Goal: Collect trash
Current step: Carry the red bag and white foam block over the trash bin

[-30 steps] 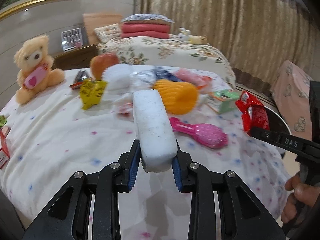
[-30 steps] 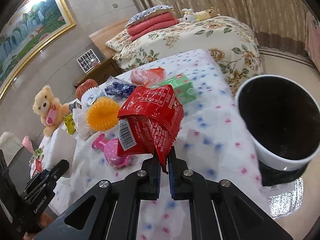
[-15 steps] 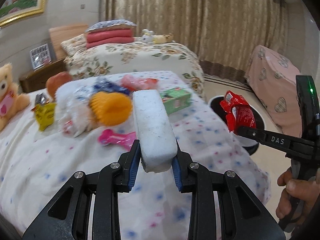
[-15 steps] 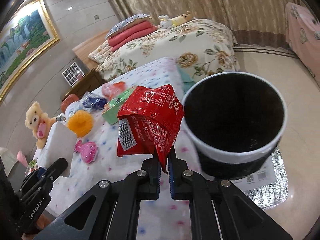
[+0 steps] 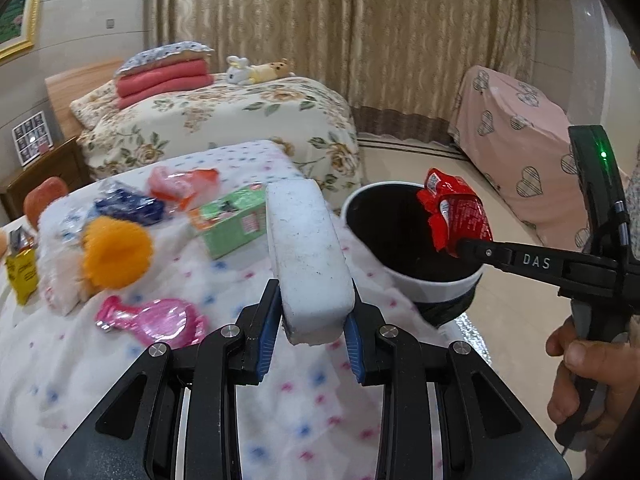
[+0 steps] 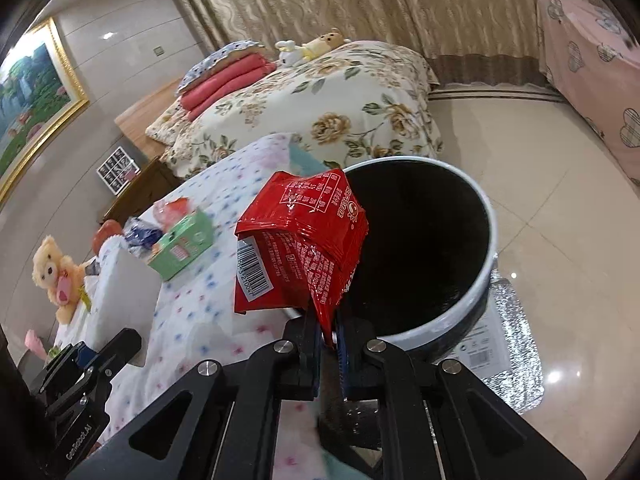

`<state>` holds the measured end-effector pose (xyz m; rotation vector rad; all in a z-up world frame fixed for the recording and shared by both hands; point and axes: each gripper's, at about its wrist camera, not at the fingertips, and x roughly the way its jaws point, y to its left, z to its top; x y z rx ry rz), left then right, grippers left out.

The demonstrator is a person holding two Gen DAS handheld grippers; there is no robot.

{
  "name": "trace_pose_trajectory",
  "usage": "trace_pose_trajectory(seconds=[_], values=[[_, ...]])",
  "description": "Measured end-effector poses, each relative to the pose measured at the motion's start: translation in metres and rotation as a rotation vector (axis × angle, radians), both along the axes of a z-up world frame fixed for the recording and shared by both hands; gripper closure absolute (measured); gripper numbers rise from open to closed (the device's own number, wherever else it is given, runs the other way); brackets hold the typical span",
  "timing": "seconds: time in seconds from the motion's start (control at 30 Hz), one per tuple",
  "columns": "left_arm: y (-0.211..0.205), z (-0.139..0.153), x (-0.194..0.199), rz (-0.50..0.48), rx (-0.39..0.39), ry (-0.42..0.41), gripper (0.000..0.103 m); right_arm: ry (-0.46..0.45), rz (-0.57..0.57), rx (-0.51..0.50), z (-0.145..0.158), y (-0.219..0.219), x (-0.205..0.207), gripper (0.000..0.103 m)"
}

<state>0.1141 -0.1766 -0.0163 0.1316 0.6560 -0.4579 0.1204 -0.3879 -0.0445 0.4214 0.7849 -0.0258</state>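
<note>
Red snack packet [image 6: 300, 240] pinched at bottom edge in your right gripper [image 6: 329, 332], jaws clamped tight on it; packet stands up over near rim of black bin [image 6: 420, 248], barcode at lower left, white print too small to read. White foam block [image 5: 308, 256] gripped at near end by your left gripper [image 5: 312, 332], jaws narrow, long axis pointing away toward bin. "DAS" on right gripper arm, "GenRobot.AI" on left. Green box [image 5: 230, 220] lies on bed [image 5: 80, 360].
</note>
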Motion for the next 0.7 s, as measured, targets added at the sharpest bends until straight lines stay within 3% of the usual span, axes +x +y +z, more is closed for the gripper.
trace_pose_trajectory(seconds=[0.7], values=[[-0.072,-0.003,0.035,-0.1,0.01,0.056,0.075,0.061,-0.027,0.026,-0.012,-0.048,0.024,0.096]])
